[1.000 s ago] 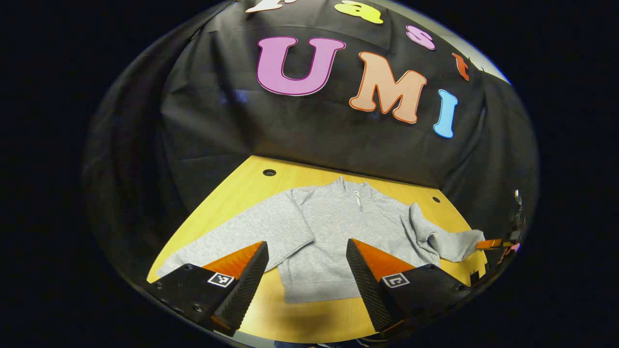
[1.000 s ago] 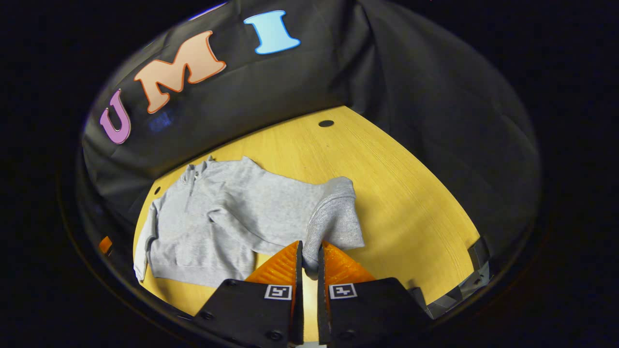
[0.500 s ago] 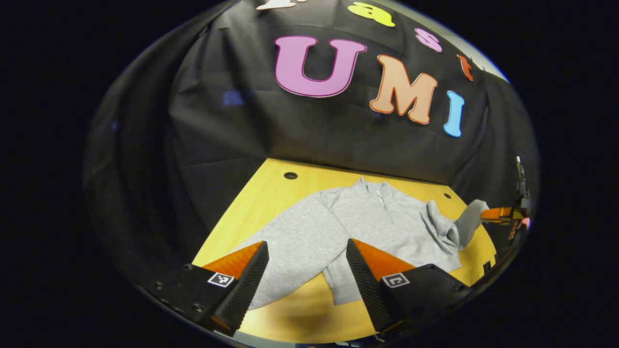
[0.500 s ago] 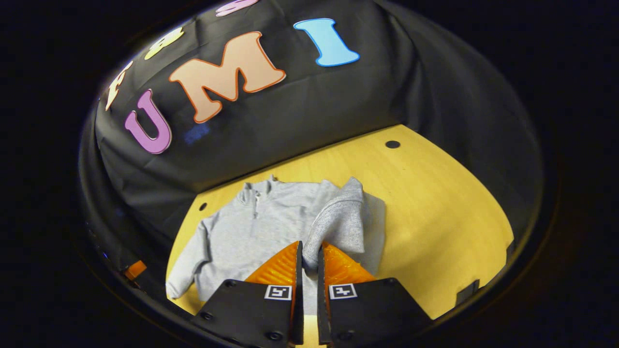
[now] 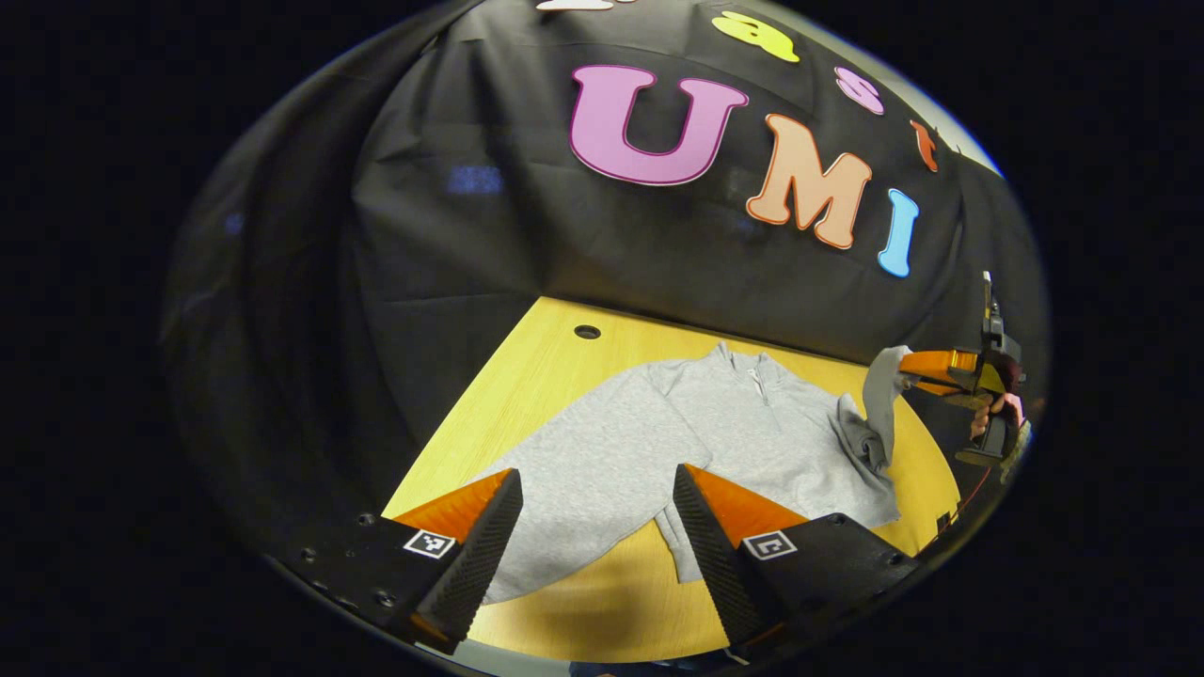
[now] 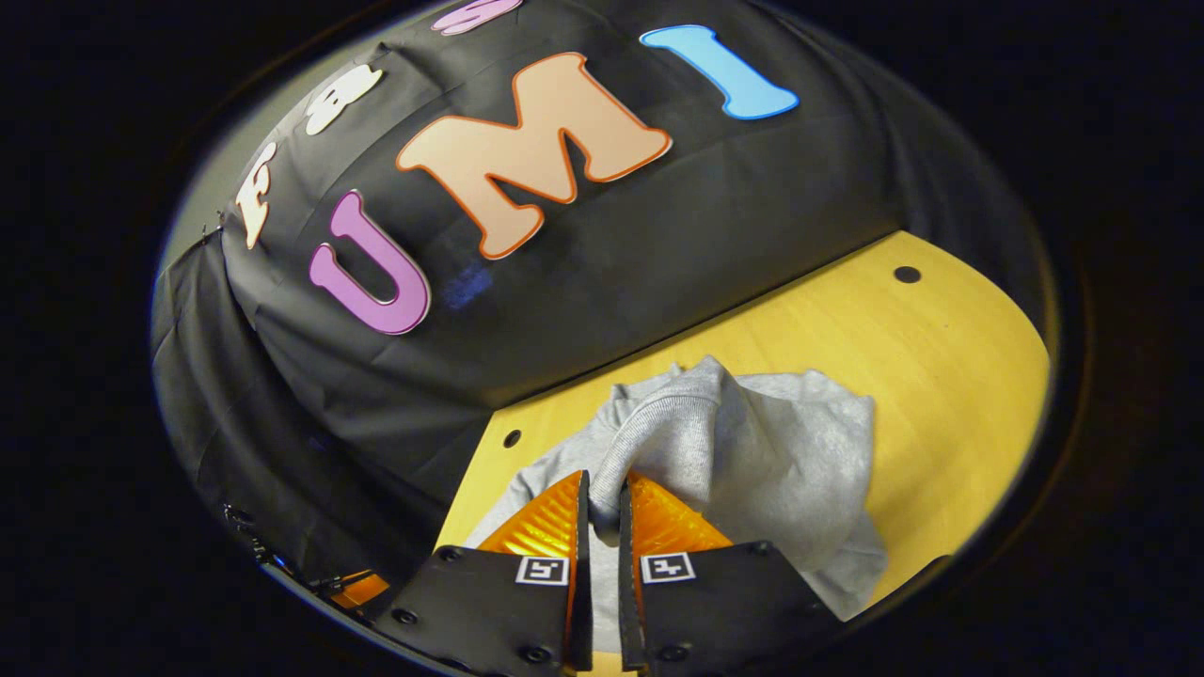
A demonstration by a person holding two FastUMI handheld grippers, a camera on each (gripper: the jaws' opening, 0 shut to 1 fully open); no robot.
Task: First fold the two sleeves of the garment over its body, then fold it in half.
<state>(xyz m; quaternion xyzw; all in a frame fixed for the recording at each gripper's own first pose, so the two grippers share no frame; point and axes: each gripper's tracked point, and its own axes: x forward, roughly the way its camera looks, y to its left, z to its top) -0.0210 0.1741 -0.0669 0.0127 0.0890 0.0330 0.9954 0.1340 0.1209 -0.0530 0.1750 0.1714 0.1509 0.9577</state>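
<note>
Now right gripper (image 6: 602, 489) has lifted the sleeve (image 6: 673, 437) higher.

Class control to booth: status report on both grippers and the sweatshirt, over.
Right gripper shut on the right sleeve's cuff, lifted off the table. Left gripper open, above the flat left sleeve. Grey sweatshirt unfolded. No obstruction seen.

You get strong light on the yellow table (image 5: 527, 376), falling from above, while the booth around it stays dim. A soft shadow lies at its near edge. Both views bend hard at the rim; focus stays sharp.
</note>
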